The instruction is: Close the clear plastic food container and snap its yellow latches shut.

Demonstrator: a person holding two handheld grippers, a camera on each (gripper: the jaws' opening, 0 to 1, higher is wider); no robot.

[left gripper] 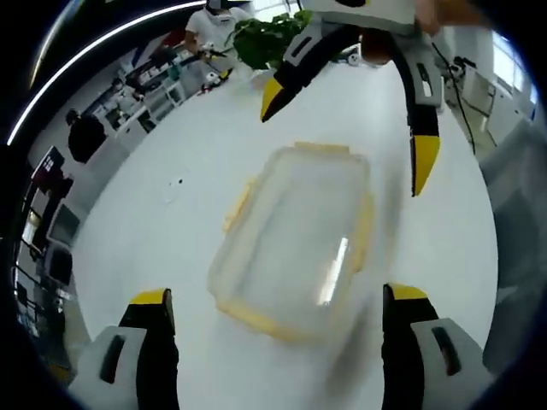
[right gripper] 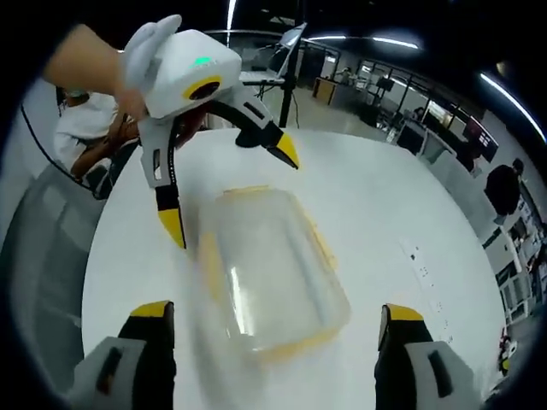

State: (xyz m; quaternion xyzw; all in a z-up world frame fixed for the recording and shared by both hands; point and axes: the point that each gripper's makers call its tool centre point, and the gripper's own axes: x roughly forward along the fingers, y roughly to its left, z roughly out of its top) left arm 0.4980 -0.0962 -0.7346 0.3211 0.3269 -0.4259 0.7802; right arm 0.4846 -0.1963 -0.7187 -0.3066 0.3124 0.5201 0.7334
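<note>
A clear plastic food container (left gripper: 299,239) with yellow latches lies on the white table, its lid on top. In the left gripper view my left gripper (left gripper: 278,312) is open, its yellow-tipped jaws standing wide at either side of the container's near end. The right gripper (left gripper: 350,132) comes in from the top, open, over the far end. In the right gripper view the same container (right gripper: 273,273) sits between my open right gripper (right gripper: 273,320) jaws, and the left gripper (right gripper: 231,188) hangs open beyond its far end, held by a hand (right gripper: 94,68).
The white table (left gripper: 171,162) is round, with small marks on it. A green plant (left gripper: 265,38) stands at its far edge. A person in white (right gripper: 81,128) sits by the table. Desks and shelves (left gripper: 137,94) fill the room behind.
</note>
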